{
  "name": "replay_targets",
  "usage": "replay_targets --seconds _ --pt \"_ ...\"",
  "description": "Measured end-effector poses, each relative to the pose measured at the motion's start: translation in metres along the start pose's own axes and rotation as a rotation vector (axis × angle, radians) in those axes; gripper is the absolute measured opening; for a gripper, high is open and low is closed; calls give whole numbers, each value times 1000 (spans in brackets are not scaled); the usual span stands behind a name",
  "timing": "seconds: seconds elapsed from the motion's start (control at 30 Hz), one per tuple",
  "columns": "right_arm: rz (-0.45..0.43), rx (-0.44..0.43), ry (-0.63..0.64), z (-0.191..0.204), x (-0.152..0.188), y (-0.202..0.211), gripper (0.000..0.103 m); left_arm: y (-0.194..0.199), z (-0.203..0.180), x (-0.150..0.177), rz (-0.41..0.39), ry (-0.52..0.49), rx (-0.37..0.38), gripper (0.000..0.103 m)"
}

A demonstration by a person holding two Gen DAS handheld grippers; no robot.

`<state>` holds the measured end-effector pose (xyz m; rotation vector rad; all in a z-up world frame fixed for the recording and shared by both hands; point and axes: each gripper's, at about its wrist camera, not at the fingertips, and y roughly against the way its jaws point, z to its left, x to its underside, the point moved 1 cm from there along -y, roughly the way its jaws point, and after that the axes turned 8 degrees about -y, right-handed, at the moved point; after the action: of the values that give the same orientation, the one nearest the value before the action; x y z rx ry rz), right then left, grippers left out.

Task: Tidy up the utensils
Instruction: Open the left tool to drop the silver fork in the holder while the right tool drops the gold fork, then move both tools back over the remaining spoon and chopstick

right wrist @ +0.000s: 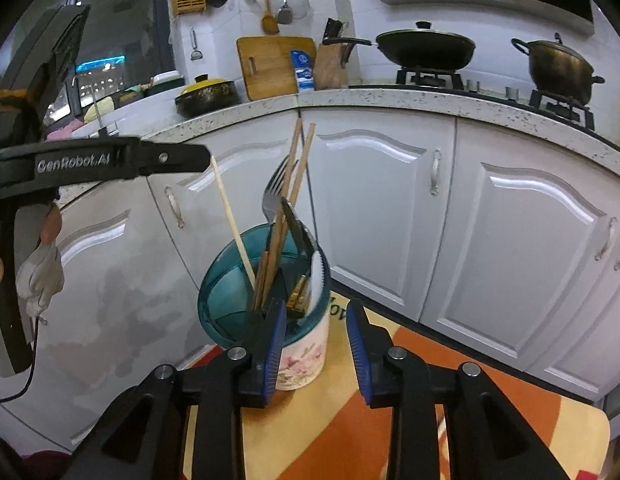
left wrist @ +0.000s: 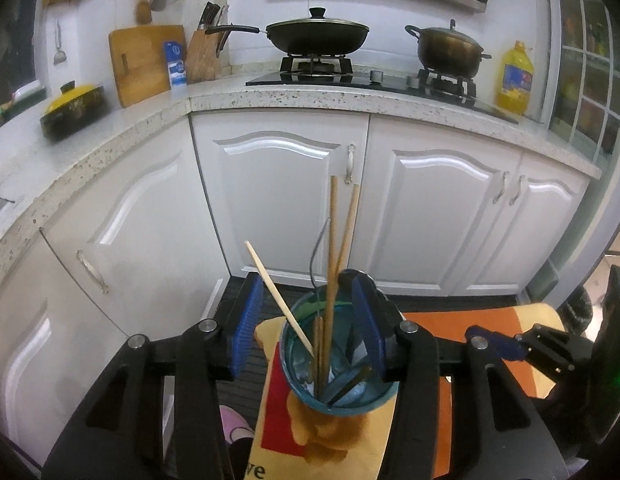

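utensil holder mostly loaded, both grippers empty

left wrist view: left gripper hung right over the teal holder, jaws spread wide w/ the holder's mouth between the blue pads, gripping nothing afaict. holder sat on the orange/yellow table. inside: two brown chopsticks standing tall, one pale chopstick leaning off to the left, plus a thin grey fork handle, only seen edge-on here. dividers were visible inside the cup, couldn't tell which slot each thing was in. right gripper's tip poked in at the far right, too little of it to judge.

right wrist view: right gripper was just beside the holder, low near its floral base, jaws wide, nothing held. fork stood tines up next to the brown sticks, w/ a dark knife-ish blade beside it. left gripper body came in from the left above the cup.

my read: this looked like the tail end, stuff already dropped in. no loose utensils visible on the table in either view, so next move prob calls for backing off w/o knocking the sticks, or straightening that leaning pale one, which would need a narrow pinch high on the shaft.
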<state>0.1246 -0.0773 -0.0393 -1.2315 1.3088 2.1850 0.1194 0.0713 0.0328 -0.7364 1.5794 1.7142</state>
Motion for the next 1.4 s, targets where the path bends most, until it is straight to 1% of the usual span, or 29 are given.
replay_targets --seconds 0.07,0.17,0.4,0.63,0.83,0.87,0.93,1.1,1.2,1.4 --pt "0 6 -13 -4 1 5 30 2 -5 3 -6 -7 -6 46" --pt "-3 26 -24 -10 4 13 32 4 -14 7 -1 -3 7 46" --pt "-9 68 -84 -30 12 31 33 7 -42 14 -3 -30 25 46" --pt "-14 110 -143 -55 24 50 34 9 -69 19 10 -48 74 46" --pt "-1 149 -194 -84 43 63 34 9 -92 28 34 -56 128 46" --pt "3 156 -200 -88 46 64 36 8 -95 29 38 -59 135 46" --pt "13 180 -222 -99 57 67 41 7 -101 33 53 -60 153 46" --pt "64 225 -289 -126 86 71 42 -3 -118 46 100 -46 215 46" --pt "88 246 -316 -135 95 72 42 -10 -129 55 131 -40 246 46" --pt "122 253 -347 -150 110 71 44 -24 -153 77 192 -41 314 46"
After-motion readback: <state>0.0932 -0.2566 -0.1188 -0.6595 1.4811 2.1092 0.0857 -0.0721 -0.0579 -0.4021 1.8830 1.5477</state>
